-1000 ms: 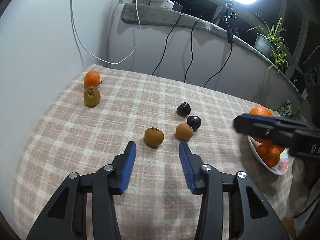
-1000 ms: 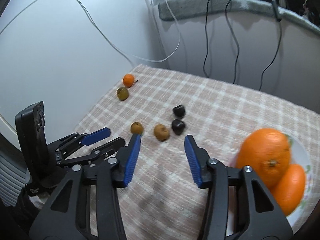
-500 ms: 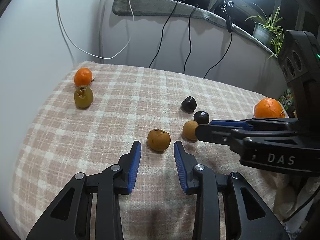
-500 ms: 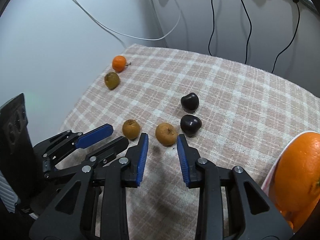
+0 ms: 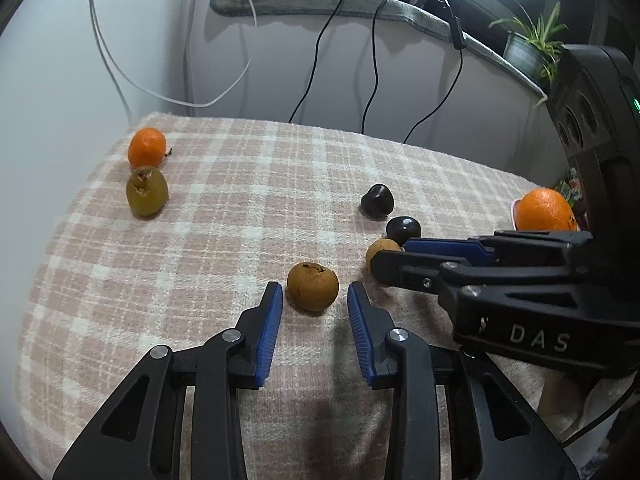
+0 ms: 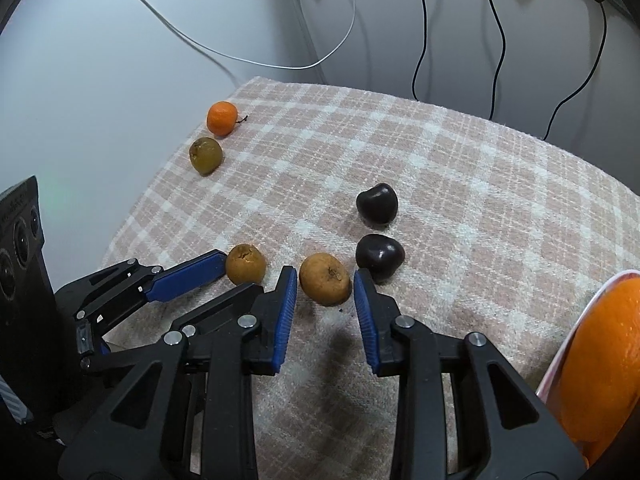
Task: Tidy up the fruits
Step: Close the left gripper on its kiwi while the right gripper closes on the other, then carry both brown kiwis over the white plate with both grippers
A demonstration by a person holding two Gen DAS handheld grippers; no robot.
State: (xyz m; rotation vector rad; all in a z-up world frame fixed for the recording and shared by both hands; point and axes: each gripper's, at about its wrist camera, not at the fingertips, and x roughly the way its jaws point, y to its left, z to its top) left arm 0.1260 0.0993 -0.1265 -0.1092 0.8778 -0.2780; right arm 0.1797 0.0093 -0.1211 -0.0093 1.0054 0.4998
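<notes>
On the checked cloth [image 5: 240,208] a brown fruit [image 5: 313,286] lies between the blue pads of my left gripper [image 5: 315,294]. The jaws are closing, with thin gaps still showing on both sides. To its right, a lighter tan fruit [image 6: 325,279] sits in my right gripper [image 6: 325,276], whose pads touch both its sides. Two dark fruits [image 6: 377,204] [image 6: 379,256] lie just beyond it. A small mandarin [image 6: 222,118] and a green-brown fruit [image 6: 205,155] rest at the far left corner. A plate [image 6: 580,320] at the right holds big oranges [image 6: 608,352].
The two grippers stand side by side, their fingers almost touching. A wall with hanging cables [image 5: 372,76] runs close behind the table. The cloth's left edge drops off near the mandarin. A potted plant [image 5: 528,48] stands on the ledge at the back right.
Both grippers moved down and forward to the two brown fruits, and both pairs of jaws narrowed around them. The right gripper came into the left wrist view beside the left one.
</notes>
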